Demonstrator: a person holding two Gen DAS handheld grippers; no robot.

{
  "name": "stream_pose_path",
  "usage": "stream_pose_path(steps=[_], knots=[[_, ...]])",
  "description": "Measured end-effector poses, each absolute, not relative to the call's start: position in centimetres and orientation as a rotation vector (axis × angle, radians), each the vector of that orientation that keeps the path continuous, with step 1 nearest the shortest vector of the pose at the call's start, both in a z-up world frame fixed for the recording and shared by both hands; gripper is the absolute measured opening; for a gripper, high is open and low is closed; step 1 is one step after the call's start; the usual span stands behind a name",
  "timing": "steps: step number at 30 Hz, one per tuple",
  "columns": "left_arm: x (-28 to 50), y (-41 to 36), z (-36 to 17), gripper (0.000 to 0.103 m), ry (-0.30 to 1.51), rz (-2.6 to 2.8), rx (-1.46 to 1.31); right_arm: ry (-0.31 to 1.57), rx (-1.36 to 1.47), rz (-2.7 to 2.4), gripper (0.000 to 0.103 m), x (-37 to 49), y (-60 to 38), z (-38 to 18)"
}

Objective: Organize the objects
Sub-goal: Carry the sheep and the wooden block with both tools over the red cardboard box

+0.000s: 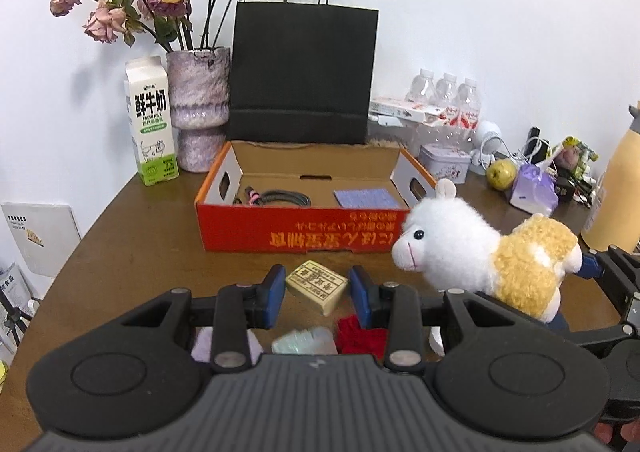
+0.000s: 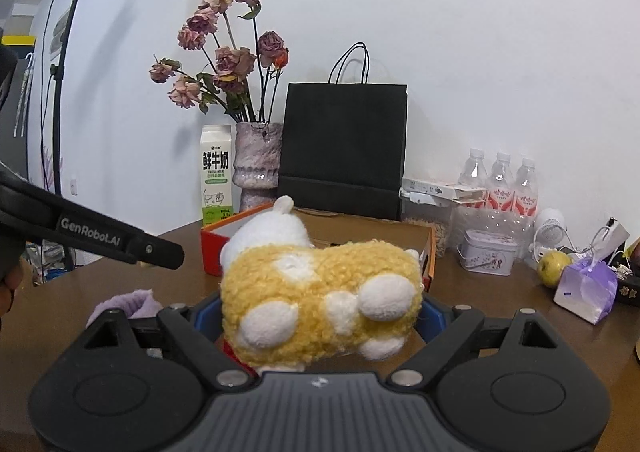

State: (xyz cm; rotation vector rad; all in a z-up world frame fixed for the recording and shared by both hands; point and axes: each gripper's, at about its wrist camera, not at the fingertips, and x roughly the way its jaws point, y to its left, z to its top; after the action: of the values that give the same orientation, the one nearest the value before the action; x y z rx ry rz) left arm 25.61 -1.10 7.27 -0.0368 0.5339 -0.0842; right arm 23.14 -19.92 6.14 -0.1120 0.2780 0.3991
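Plush sheep, white head and yellow woolly body, was clamped in the right gripper. Its jaws stood wide, with the blue pads pressed into the flanks. The toy hung clear of the brown table, head pointed toward the red cardboard box. It was just off that box's near right corner in the left wrist view.

Left gripper was closed narrow on a small cream block with printed characters, and both pads met its sides.

The box was open-topped, with a coiled cable on the left of its floor and a bluish mat on the right.

Red cloth, a pale green bundle and something lilac lay on the table under the left gripper.

A black paper bag, a vase of dried roses and a milk carton stood behind the box against the wall.
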Motion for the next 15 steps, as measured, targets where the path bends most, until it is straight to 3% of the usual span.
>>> stream_pose_path(steps=[15], knots=[[30.4, -0.6, 8.5, 0.036, 0.538, -0.076, -0.038, 0.285, -0.108, 0.389, 0.091, 27.5, -18.1, 7.3]])
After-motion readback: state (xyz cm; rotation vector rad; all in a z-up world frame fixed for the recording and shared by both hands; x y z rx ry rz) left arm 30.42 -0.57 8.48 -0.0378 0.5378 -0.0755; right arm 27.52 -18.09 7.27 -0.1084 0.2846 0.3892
